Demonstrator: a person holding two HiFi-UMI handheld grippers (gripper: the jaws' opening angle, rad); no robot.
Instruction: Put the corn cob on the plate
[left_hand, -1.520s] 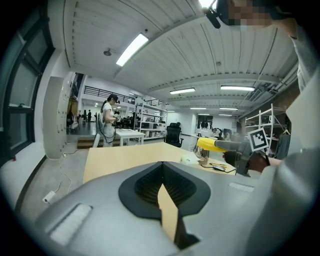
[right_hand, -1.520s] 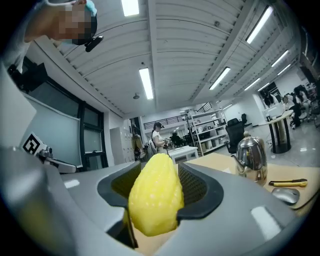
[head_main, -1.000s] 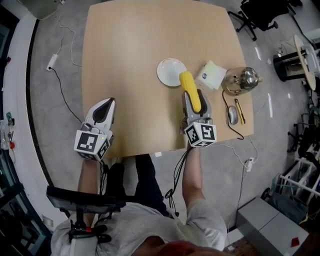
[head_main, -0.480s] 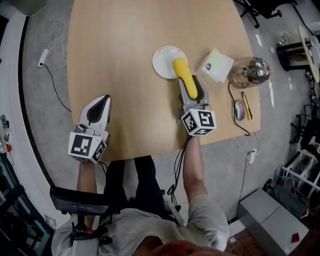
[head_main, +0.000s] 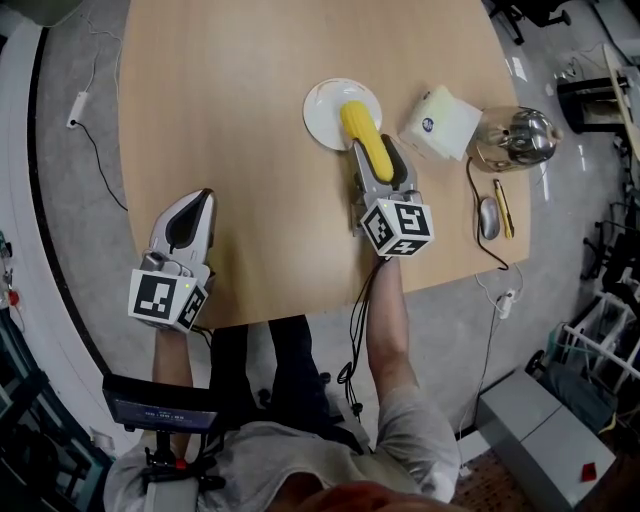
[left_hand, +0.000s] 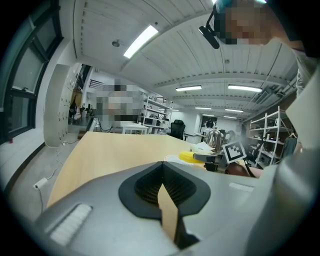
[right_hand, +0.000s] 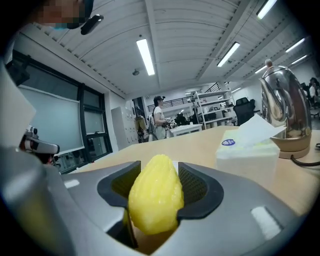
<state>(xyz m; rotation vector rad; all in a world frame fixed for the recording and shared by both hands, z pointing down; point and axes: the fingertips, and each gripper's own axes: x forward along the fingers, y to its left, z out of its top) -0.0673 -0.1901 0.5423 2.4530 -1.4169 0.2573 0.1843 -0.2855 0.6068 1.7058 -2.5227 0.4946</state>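
The yellow corn cob (head_main: 364, 142) lies lengthwise between the jaws of my right gripper (head_main: 374, 162), which is shut on it. Its far end reaches over the small white plate (head_main: 325, 113) in the middle of the wooden table; whether it touches the plate I cannot tell. In the right gripper view the cob (right_hand: 154, 200) fills the gap between the dark pads (right_hand: 196, 186). My left gripper (head_main: 193, 199) is shut and holds nothing, near the table's front left edge. From the left gripper view the cob (left_hand: 189, 157) shows far off to the right.
A white tissue box (head_main: 442, 122) stands just right of the plate, with a shiny kettle (head_main: 515, 138) beyond it. A mouse (head_main: 489, 217) and a yellow pen (head_main: 503, 207) lie near the right edge. Bare tabletop (head_main: 230, 110) stretches left of the plate.
My right gripper has carried the cob forward, so its tip has gone from the plate's near rim to over the plate's middle. Both grippers look lower.
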